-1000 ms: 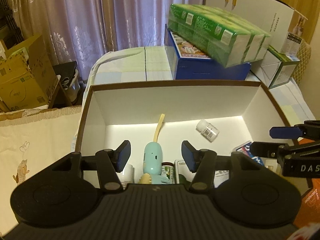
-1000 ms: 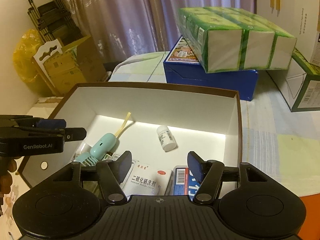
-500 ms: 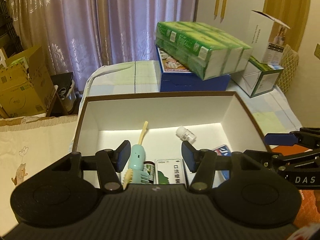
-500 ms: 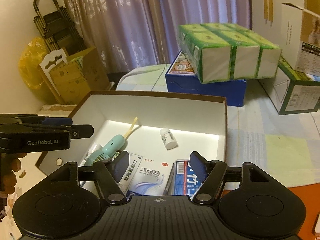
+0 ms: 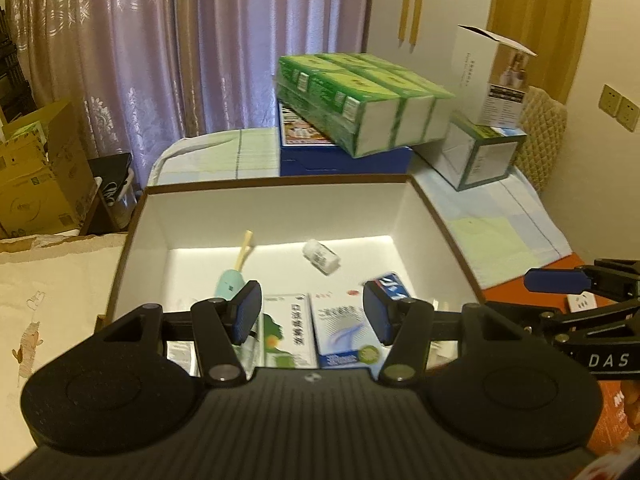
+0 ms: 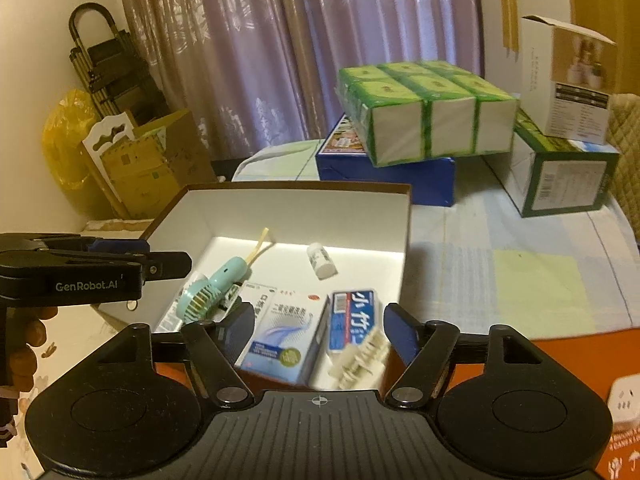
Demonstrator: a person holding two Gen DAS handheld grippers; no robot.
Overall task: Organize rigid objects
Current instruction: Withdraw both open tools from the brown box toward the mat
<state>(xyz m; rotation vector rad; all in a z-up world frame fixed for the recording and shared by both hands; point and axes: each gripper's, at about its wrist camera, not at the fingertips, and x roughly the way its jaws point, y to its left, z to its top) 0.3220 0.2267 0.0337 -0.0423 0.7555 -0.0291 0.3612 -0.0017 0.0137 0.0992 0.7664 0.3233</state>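
From the left wrist, the left gripper [image 5: 312, 312] is hanging over the near edge of the white storage box [image 5: 276, 208], its jaws standing partway apart with nothing between the pads. Inside the box, a mint handheld fan [image 5: 230, 284] is lying toward the left wall, a small white pill bottle [image 5: 321, 257] is lying on its side near the back, and two medicine cartons [image 5: 340, 328] are resting flat against the near wall, with a blue toothpaste box [image 5: 394, 286] just beside them toward the right wall. The right gripper [image 5: 560, 280] is reaching in from beyond the box's right wall. From the right wrist, the right gripper [image 6: 320, 330] is hovering over the box's [image 6: 404, 240] near right corner, its jaws opening and gripping nothing. A blurred white comb-like object [image 6: 362, 354] is showing between them over the toothpaste box [image 6: 354, 318]. The fan [image 6: 212, 290] is lying near the left wall, the pill bottle [image 6: 321, 260] toward the back. The left gripper [image 6: 168, 264] is hanging over the box's left wall, a hand [image 6: 24, 344] holding it.
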